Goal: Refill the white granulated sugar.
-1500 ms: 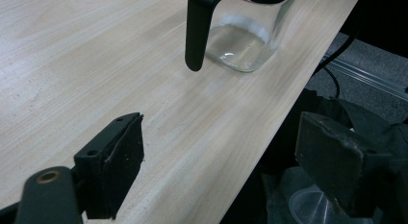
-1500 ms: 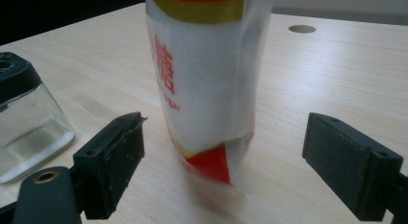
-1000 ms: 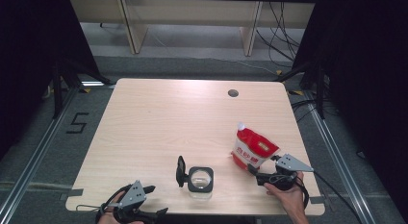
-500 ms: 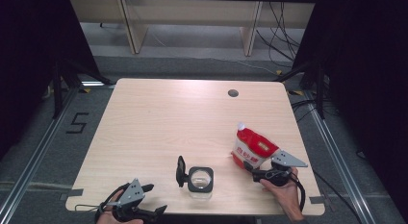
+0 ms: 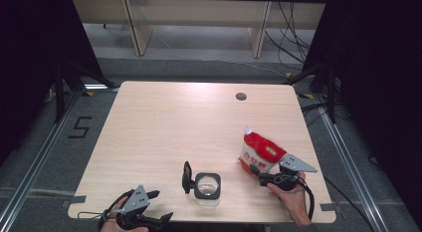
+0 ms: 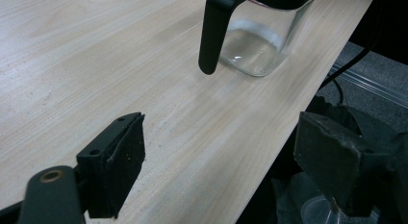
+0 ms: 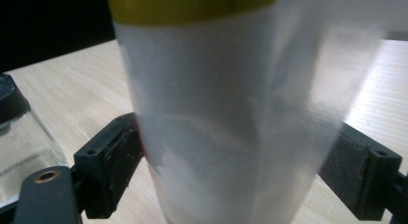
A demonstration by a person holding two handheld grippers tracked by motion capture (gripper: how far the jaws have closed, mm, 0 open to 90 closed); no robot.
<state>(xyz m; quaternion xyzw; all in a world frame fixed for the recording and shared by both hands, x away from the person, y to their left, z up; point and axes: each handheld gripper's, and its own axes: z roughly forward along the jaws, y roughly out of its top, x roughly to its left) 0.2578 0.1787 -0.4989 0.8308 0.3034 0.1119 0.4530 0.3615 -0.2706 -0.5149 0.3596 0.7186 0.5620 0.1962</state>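
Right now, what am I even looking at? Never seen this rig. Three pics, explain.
No robot here: a person holds a hand-operated gripper in each hand. The high view looks down on the wooden table; the other two come from cameras riding on each gripper. On the table stand a glass jug with a black handle and a red-and-white pouch. The right gripper has its fingers on either side of the pouch, touching it. The left gripper hangs open at the near edge, short of the jug.
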